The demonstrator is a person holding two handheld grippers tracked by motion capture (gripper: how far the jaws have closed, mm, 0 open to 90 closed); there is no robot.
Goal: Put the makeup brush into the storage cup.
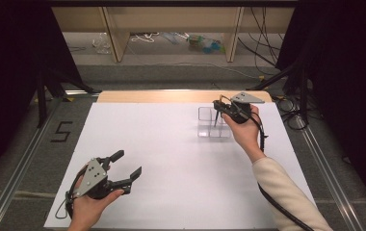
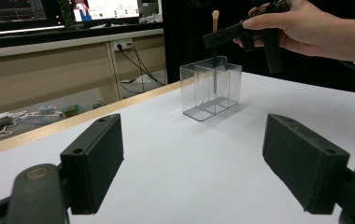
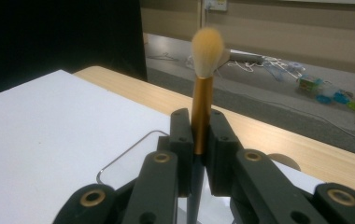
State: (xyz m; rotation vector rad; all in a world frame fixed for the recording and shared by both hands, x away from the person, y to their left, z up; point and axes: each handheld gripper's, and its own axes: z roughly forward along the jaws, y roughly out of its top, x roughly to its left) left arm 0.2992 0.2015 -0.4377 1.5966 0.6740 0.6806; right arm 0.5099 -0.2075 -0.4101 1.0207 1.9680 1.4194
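Note:
A makeup brush [image 3: 207, 51] with a gold ferrule and pale bristles stands upright, bristles up. My right gripper [image 3: 200, 135] is shut on its ferrule. In the high view this gripper [image 1: 218, 104] hovers over a clear plastic organiser [image 1: 213, 126] at the far right of the white sheet [image 1: 171, 159]. The brush's dark handle [image 2: 215, 77] reaches down inside the organiser [image 2: 210, 88]; I cannot tell whether it touches the bottom. My left gripper [image 1: 129, 162] rests low at the near left, jaws wide open and holding nothing, also seen as the left gripper [image 2: 192, 158] pointing toward the organiser.
The wooden table edge [image 1: 181, 96] runs behind the white sheet. Beyond it stand shelf legs [image 1: 116, 38] with cables and clutter on the floor. Monitors [image 2: 59, 9] sit on a bench in the left gripper view. A "5" mark [image 1: 61, 131] lies left of the sheet.

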